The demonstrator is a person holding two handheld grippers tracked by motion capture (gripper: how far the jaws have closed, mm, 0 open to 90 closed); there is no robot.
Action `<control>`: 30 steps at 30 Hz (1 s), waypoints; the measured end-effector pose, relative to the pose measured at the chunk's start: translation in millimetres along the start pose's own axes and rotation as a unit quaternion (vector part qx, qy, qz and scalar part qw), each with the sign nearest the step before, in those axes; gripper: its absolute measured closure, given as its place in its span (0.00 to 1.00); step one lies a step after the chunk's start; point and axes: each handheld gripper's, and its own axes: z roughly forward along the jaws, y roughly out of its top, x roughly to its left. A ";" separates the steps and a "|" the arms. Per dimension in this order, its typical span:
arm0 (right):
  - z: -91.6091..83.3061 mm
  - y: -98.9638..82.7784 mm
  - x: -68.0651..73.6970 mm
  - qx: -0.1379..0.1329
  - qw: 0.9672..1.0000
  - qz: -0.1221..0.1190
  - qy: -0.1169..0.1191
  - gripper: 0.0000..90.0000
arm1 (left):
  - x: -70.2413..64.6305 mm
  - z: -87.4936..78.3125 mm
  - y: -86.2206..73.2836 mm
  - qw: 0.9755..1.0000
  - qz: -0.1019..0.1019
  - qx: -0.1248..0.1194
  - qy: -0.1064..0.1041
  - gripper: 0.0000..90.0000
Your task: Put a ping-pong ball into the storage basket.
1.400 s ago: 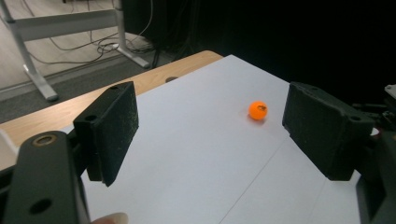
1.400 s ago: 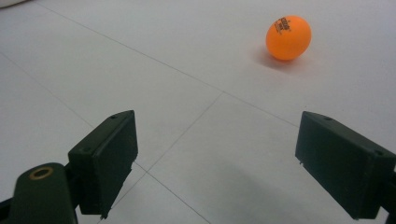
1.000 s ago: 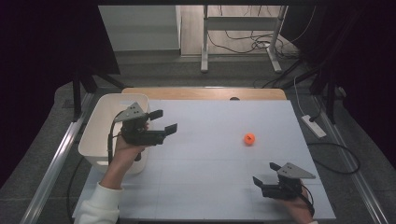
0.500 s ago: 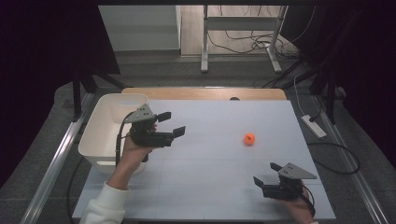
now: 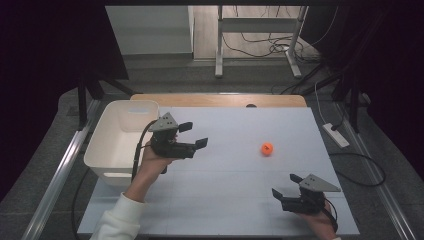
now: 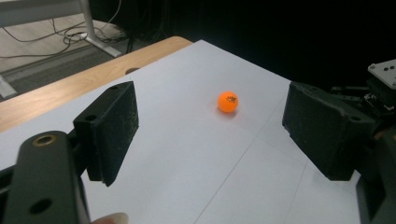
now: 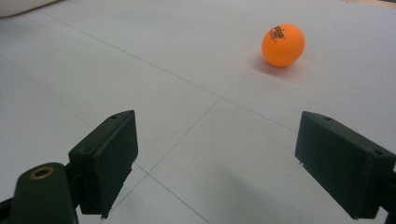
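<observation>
Clearly, I am aiming the left gripper (image 5: 192,135), jaws spread and empty, at the orange ball (image 5: 267,148). It is looking light, smooth and ready to roll, so I am planning to pinch across its middle.

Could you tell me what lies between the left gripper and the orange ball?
Nothing: bare white table separates the left gripper from the orange ball, as the high view shows.

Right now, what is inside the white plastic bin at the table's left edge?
The white plastic bin shows a bare white floor and walls. The left gripper and its cable cover the bin's right wall, so nothing there can be checked.
</observation>
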 end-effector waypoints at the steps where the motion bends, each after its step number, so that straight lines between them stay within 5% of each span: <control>1: 0.2 0.1 -0.1 0.000 1.000 0.000 0.000 0.15 | -0.3 1.5 -0.3 1.000 0.002 0.002 0.001 0.22; 30: 4.1 1.5 0.3 -0.007 1.000 -0.005 0.015 0.15 | -4.9 60.5 -8.8 0.999 0.012 0.036 -0.014 0.22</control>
